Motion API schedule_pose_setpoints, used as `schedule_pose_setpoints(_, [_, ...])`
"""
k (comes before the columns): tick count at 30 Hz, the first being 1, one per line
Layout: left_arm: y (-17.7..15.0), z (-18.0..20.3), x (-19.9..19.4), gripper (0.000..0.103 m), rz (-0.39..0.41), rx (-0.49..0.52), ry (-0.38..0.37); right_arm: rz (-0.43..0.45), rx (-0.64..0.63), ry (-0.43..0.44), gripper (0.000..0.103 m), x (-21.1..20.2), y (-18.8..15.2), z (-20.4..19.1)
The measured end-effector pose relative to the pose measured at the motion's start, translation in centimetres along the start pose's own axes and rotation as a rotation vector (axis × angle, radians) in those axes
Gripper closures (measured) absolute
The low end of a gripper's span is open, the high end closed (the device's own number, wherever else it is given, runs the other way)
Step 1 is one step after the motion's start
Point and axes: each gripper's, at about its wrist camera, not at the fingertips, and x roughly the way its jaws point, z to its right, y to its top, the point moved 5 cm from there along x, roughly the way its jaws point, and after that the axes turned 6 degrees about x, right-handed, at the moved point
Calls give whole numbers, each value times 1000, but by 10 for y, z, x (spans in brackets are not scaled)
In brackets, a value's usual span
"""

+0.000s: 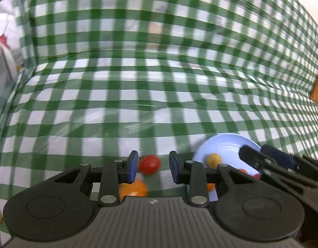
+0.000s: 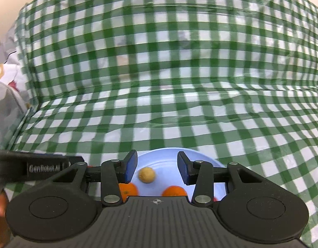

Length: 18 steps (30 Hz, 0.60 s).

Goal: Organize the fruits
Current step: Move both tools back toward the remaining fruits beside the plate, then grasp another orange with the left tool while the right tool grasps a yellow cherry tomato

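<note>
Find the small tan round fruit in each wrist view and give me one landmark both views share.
Left wrist view: the small tan fruit sits low and right of centre, on the blue plate, just right of the left gripper.
Right wrist view: the same fruit lies low at centre, between the open fingers of the right gripper.
Shared landmark: the blue plate on the green checked cloth.

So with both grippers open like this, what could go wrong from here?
1. The red tomato lies loose on the checked cloth just ahead of the open left gripper; a nudge from one finger could roll it away.
2. The right gripper hangs open over the blue plate, close to the left one, so the two could collide.
3. The tan fruit on the plate could get knocked off.
</note>
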Motion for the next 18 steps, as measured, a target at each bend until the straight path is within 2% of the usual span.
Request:
schedule_pose_setpoints(3, [2, -23, 2, 67, -23, -55, -13, -24, -22, 55, 62, 3, -5, -16])
schedule_pose_setpoints(10, [-2, -47, 15, 65, -118, -126, -130, -153, -150, 256, 62, 6, -33, -69])
schedule_pose_setpoints(11, [-5, -51, 16, 64, -137, -127, -154, -172, -166, 278, 62, 7, -37, -75])
schedule_pose_setpoints(13, [-10, -46, 22, 54, -178, -106, -189, -201, -196, 316, 62, 5, -44, -87])
schedule_pose_setpoints(18, [-20, -38, 32, 52, -222, -27, -171, -273, -277, 381, 62, 8, -62, -108])
